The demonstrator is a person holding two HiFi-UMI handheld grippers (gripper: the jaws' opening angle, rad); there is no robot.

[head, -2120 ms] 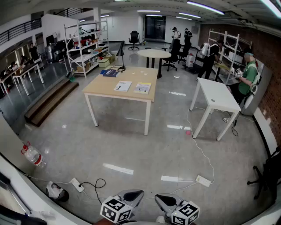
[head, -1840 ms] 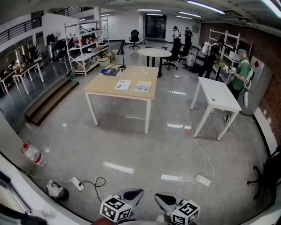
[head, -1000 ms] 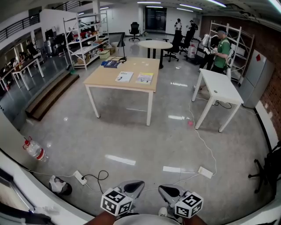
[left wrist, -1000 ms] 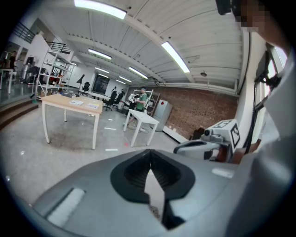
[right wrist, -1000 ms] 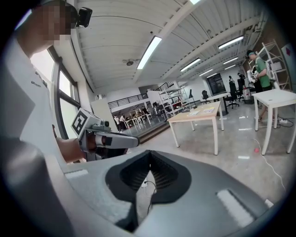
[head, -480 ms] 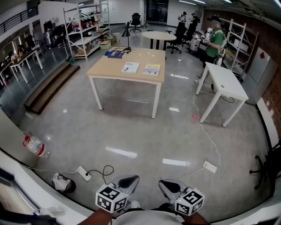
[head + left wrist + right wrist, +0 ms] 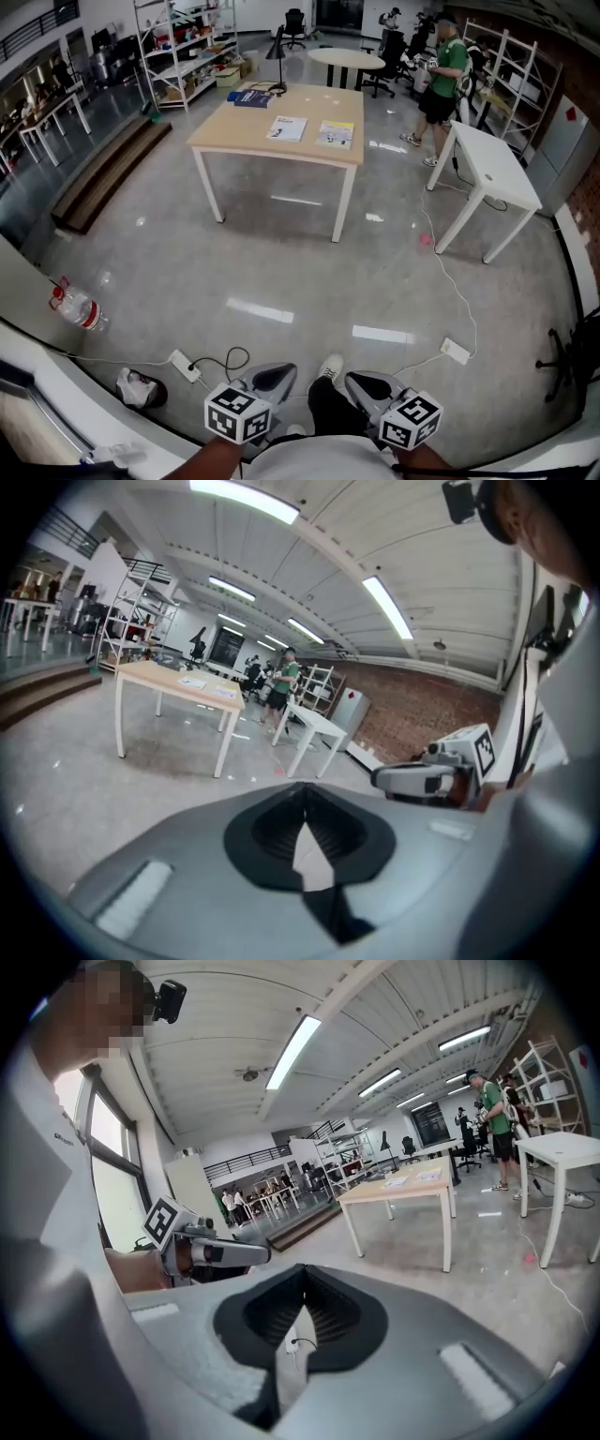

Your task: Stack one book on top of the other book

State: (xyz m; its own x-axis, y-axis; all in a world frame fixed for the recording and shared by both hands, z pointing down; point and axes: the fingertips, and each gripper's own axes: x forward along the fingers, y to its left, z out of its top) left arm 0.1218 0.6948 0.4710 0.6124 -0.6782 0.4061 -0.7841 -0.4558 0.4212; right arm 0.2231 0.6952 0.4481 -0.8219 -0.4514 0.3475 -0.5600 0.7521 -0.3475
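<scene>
Head view, left gripper: the left gripper point(image 7: 269, 378) is low in the picture, close to the person's body. It points out over the grey floor point(image 7: 281, 272).
Head view, right gripper: the right gripper point(image 7: 368, 385) is just beside it, pointing the same way. A shoe point(image 7: 328, 367) shows between the two.
Head view, books: a white book point(image 7: 287, 128) and a pale yellow book point(image 7: 337, 134) lie flat on the wooden table point(image 7: 230, 131), side by side and not touching (neither is on top of the other). They are well apart from both grippers.
Head view, other things: a dark blue book point(image 7: 253, 97) lies at the far end of the same table, near a black lamp point(image 7: 278, 56). A white table point(image 7: 492, 169) stands to the right, and a person in a green shirt point(image 7: 439, 70) stands behind it. A water bottle point(image 7: 77, 307) and a power strip point(image 7: 185, 366) lie on the floor at the left.
Left gripper view, jaws: pressed together, with nothing between them. 
Left gripper view, scene: the wooden table is far off at the left, and the right gripper shows at the right.
Right gripper view, jaws: closed tight and empty too.
Right gripper view, scene: the wooden table is far ahead, with the left gripper at the left.
</scene>
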